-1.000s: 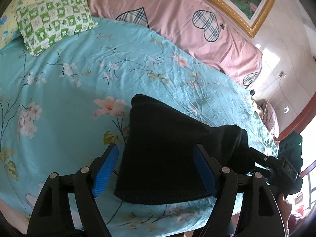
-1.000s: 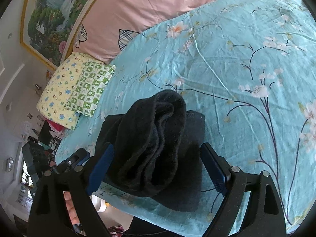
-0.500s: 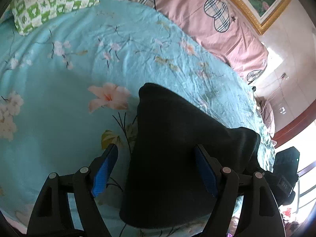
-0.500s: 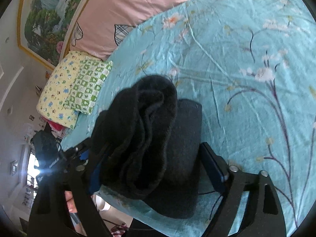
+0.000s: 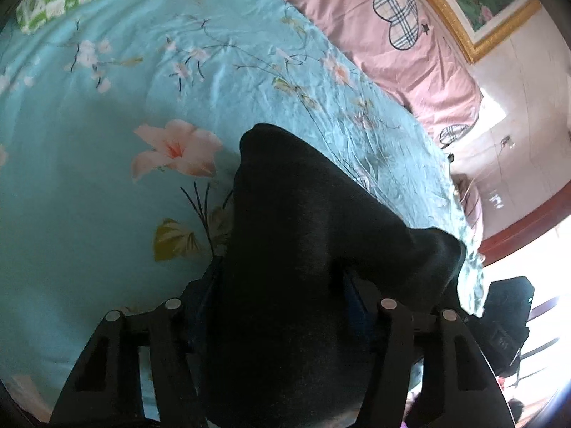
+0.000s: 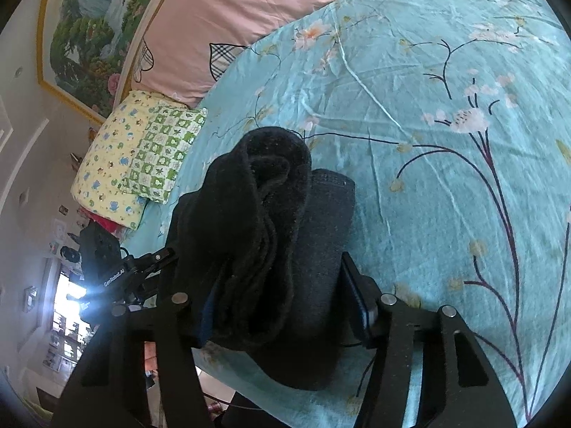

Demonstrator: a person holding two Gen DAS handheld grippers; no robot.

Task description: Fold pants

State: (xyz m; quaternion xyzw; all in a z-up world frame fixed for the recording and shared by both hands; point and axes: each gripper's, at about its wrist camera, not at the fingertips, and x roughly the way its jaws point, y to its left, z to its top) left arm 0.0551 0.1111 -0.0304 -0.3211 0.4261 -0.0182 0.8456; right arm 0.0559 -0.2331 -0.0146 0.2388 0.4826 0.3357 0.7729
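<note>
The black pants (image 5: pixel 307 249) lie folded into a thick bundle near the front edge of the turquoise floral bed sheet (image 5: pixel 107 196). In the left wrist view my left gripper (image 5: pixel 282 292) has its blue pads pressed into both sides of the bundle's end. In the right wrist view the pants (image 6: pixel 271 235) show stacked, rolled layers, and my right gripper (image 6: pixel 282 303) is closed on the other end. The left gripper's body (image 6: pixel 117 271) shows beyond the bundle at the left.
A pink quilt with plaid hearts (image 5: pixel 374 35) lies along the head of the bed. A green checked pillow (image 6: pixel 160 149) and a yellow one (image 6: pixel 107 171) sit at the far corner. The bed edge (image 5: pixel 471 278) drops off right beside the pants.
Both grippers moved forward onto the bundle and closed from wide open to clamped on the pants' two ends.
</note>
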